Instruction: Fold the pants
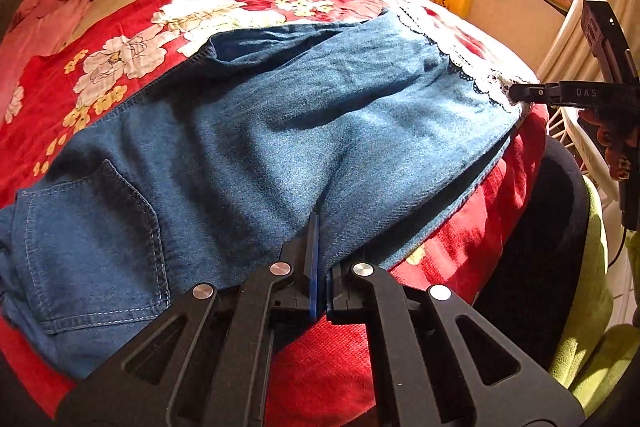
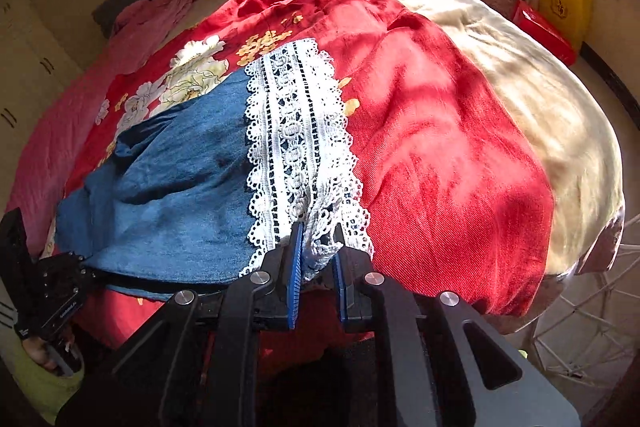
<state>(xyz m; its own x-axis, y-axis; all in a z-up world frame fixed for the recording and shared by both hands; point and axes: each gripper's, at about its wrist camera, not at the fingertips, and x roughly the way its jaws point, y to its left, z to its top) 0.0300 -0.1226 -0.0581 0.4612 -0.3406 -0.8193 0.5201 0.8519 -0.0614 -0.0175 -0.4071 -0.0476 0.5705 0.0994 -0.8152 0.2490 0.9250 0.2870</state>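
the pants (image 1: 248,131) lay flat on the red bed cover (image 1: 120,27). our left gripper (image 1: 318,227) pinched the near edge tight, our right gripper (image 2: 318,231) loosely held the lace hem (image 2: 296,131) — we needed to lift both together, evenly.

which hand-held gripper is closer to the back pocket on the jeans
Left. The left hand-held gripper is shut on the denim just beside the back pocket; the right hand-held gripper is at the white lace hem, the far end.
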